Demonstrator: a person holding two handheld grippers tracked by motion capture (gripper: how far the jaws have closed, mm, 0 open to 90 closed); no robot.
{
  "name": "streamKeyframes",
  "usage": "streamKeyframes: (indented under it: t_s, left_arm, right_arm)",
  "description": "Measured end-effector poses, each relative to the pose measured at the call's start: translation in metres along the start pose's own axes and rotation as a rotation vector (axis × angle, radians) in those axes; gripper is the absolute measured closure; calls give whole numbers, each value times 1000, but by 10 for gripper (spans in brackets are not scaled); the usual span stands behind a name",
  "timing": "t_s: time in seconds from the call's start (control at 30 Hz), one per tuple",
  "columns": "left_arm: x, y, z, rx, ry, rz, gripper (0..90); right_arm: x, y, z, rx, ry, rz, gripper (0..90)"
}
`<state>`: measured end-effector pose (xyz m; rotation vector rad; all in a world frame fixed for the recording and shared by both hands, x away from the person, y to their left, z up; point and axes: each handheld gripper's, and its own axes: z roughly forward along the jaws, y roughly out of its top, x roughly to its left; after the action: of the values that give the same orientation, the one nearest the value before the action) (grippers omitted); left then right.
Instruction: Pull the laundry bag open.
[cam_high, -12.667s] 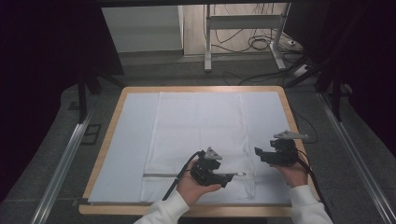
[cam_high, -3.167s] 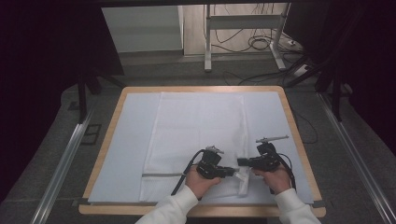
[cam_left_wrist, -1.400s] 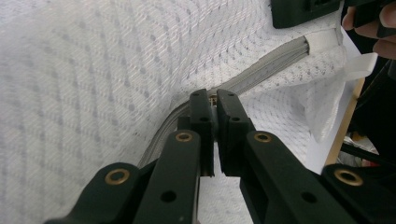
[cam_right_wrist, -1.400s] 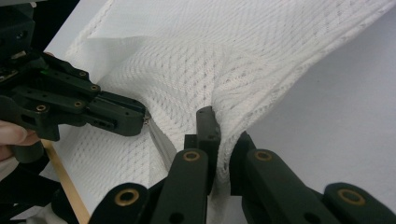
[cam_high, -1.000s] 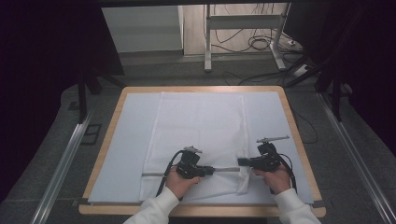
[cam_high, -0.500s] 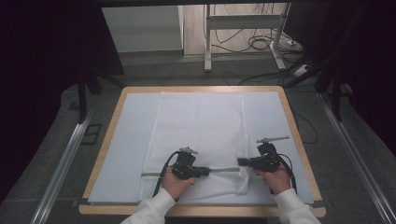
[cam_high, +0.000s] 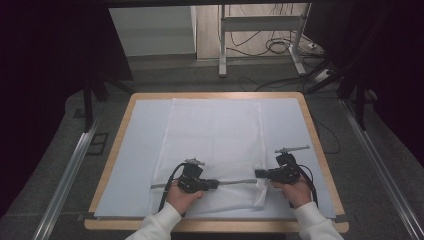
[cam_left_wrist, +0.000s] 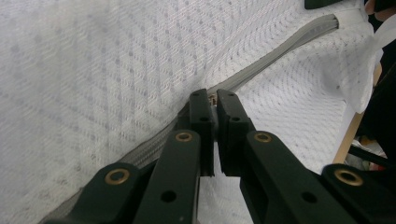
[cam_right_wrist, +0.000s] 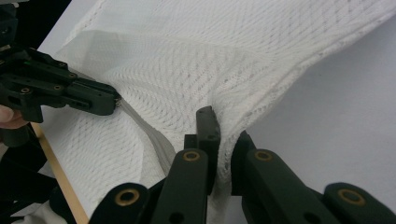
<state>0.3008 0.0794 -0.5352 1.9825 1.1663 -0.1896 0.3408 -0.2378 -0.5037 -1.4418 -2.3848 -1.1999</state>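
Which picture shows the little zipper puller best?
The left gripper view: the zipper pull sits close up, pinched between the left gripper's tips on the grey zipper. The right gripper view shows it as a tiny glint at that gripper's tip, farther off. In the high view it is too small to tell.

A white open-weave mesh cloth bag (cam_high: 215, 145) with a grey zipper (cam_left_wrist: 261, 70) lies on a matt wood-rimmed table (cam_high: 320, 145).
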Motion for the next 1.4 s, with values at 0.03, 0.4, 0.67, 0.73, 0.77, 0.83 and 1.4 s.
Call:
streamKeyframes:
  t_s: [0.03,0.4,0.67,0.73,0.77,0.83,1.4]
  left_arm:
    - [0,0,-1,0,1,1,867]
    - [9,-6,-13,-8,10,-17,867]
    - [21,-12,-30,-26,33,-45,867]
    - [23,-14,-33,-25,31,-50,867]
    - [24,-14,-34,-26,28,-51,867]
    - [25,-14,-35,-26,29,-53,867]
    - [34,-21,-51,-50,36,-81,867]
  right_arm:
    - [0,0,0,-1,-1,-1,881]
    - [-1,0,0,-1,-4,1,881]
    - [-3,0,-3,-15,-9,7,881]
    - [-3,0,-3,-13,-8,5,881]
    - [-3,0,-2,-11,-8,4,881]
    - [-3,0,-2,-13,-9,5,881]
    - [-3,0,-3,-16,-12,3,881]
